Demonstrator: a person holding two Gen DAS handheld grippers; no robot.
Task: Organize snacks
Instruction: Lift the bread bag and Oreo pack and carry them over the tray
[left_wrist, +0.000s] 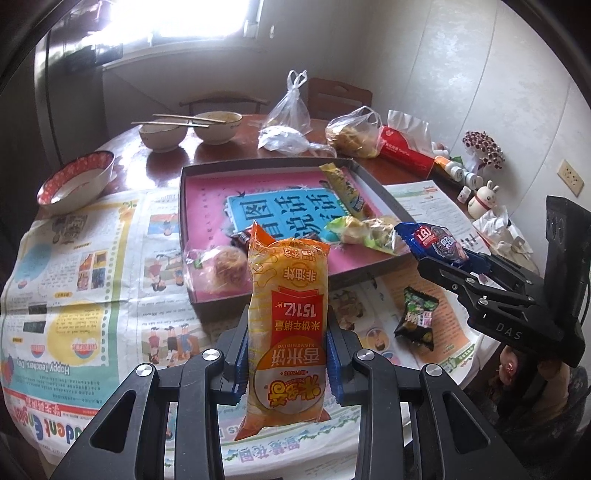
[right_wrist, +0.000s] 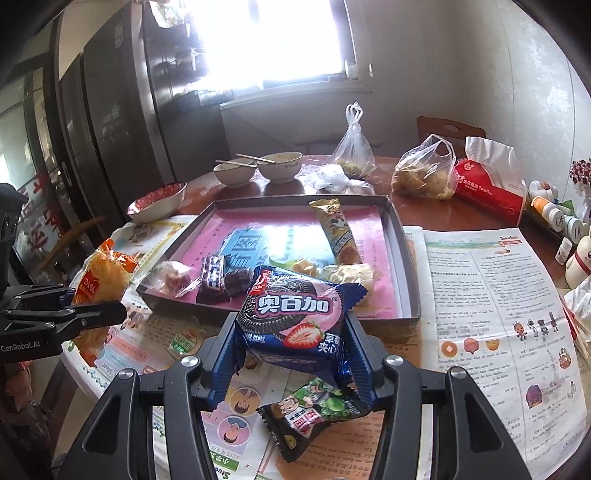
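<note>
The orange rice-cracker packet (left_wrist: 288, 328) stood upright between the blue pads of the left hand-held gripper (left_wrist: 287, 354), whose jaws were drawn close and pinched the packet at its lower middle, above the newspaper (left_wrist: 92, 280) that covered the tabletop (left_wrist: 207, 151). In the right wrist view the same packet (right_wrist: 103, 280) showed at the left edge, raised off the paper.

The blue cookie packet (right_wrist: 295, 314), printed with a strawberry and dark sandwich biscuits, sat clamped between the pads of the right hand-held gripper (right_wrist: 291, 354), its jaws partly spread to the packet's width. It hung above the near edge of the shallow tray (right_wrist: 402, 236). From the left wrist view that packet (left_wrist: 432, 240) stuck out of the black jaws at the right.

A small dark candy packet (right_wrist: 310, 413) with green print lay on the newspaper just below the right hand-held gripper, apart from it.

Inside the tray lay a long yellow wafer packet (right_wrist: 336, 229), a round pastry in clear wrap (right_wrist: 173, 280), a dark chocolate bar (right_wrist: 218, 280) and a pale green-edged packet (left_wrist: 365, 232).

Beyond the tray stood two bowls (left_wrist: 192, 131) with chopsticks (left_wrist: 173, 122) across them, a red-rimmed bowl (left_wrist: 74, 181), clear plastic bags (left_wrist: 291, 107) and a red tissue pack (right_wrist: 491, 184).
</note>
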